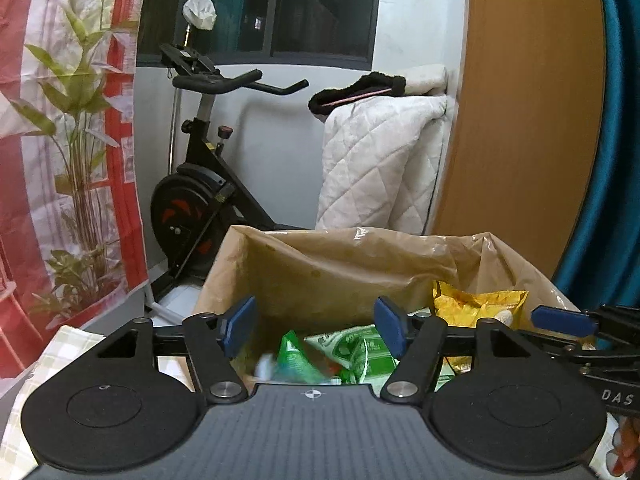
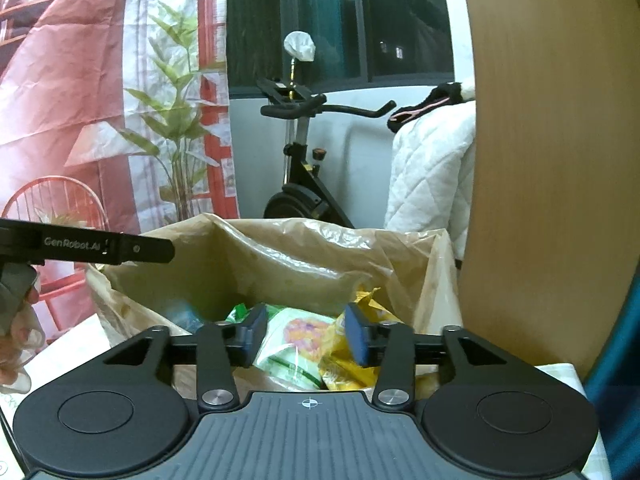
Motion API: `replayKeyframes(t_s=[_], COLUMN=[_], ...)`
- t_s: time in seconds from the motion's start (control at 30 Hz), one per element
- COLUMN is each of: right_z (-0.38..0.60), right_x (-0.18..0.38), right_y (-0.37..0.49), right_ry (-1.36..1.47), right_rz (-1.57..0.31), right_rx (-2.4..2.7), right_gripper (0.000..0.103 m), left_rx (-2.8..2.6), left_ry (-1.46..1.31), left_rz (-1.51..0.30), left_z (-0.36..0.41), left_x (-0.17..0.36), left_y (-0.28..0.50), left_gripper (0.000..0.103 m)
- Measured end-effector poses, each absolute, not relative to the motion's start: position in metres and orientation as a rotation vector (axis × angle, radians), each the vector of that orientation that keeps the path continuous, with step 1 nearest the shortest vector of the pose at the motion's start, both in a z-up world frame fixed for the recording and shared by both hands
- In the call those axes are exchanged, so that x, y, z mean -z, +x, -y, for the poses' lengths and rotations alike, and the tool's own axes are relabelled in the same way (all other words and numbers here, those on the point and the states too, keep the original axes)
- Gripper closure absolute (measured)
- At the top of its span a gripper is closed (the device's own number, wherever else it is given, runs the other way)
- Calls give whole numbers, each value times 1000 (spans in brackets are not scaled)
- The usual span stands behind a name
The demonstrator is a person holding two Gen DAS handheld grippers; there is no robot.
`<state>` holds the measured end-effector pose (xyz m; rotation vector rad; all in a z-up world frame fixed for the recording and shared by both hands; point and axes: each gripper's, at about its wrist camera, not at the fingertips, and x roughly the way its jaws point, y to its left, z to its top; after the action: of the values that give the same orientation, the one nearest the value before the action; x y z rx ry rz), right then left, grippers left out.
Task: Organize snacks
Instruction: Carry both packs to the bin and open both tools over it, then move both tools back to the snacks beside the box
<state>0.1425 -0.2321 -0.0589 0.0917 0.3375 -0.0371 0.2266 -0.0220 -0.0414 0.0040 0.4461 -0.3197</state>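
left hand-held gripper (image 1: pixel 316 330) hovering over the brown bag-lined box (image 1: pixel 320 268), jaws apart, nothing between the blue pads (image 1: pixel 240 326). below the gap: blurred green snack packet (image 1: pixel 294 356) and green-white snack packet (image 1: pixel 360 350), both down inside the box. yellow snack bag (image 1: pixel 478 304) upright in the box's right part, against the liner.

right hand-held gripper (image 2: pixel 306 336) likewise above the same box (image 2: pixel 280 256), jaws parted, pads not pressing anything. white-green packet with orange print (image 2: pixel 292 346) lying in the box under the gap, yellow bag (image 2: pixel 350 368) just beside it on the right, touching. small green packet corner (image 2: pixel 238 312) and something bluish, blurred, further left in the box; cannot tell what.

no snack held by either gripper. all visible snacks inside the box.

left gripper body also seen at left edge of right wrist view, gloved hand (image 2: pixel 16 344) on it. right gripper's blue pad seen at right edge of left wrist view.

box on a table with checked cloth (image 1: pixel 68 346). behind: exercise bike (image 1: pixel 200 200), quilted white bedding (image 1: pixel 376 164), wooden panel (image 1: pixel 528 120), printed plant curtain (image 1: pixel 68 140).
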Motion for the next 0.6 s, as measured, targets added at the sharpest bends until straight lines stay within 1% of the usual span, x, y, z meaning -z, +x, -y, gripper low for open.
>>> replayKeyframes(t_s=[0.17, 0.4, 0.6], right_z=[233, 226, 218], right_x=[53, 47, 56], right_y=[123, 95, 73], right_ry=[129, 167, 189], right_rz=[-324, -296, -303], right_rx=[53, 50, 49], right_gripper=[56, 55, 55], left_rx=[316, 312, 301], left_ry=[-2, 0, -17], left_rz=[-441, -432, -437], left_z=[12, 0, -16], left_x=[34, 28, 37], left_y=[209, 174, 144], left_gripper=[35, 35, 35])
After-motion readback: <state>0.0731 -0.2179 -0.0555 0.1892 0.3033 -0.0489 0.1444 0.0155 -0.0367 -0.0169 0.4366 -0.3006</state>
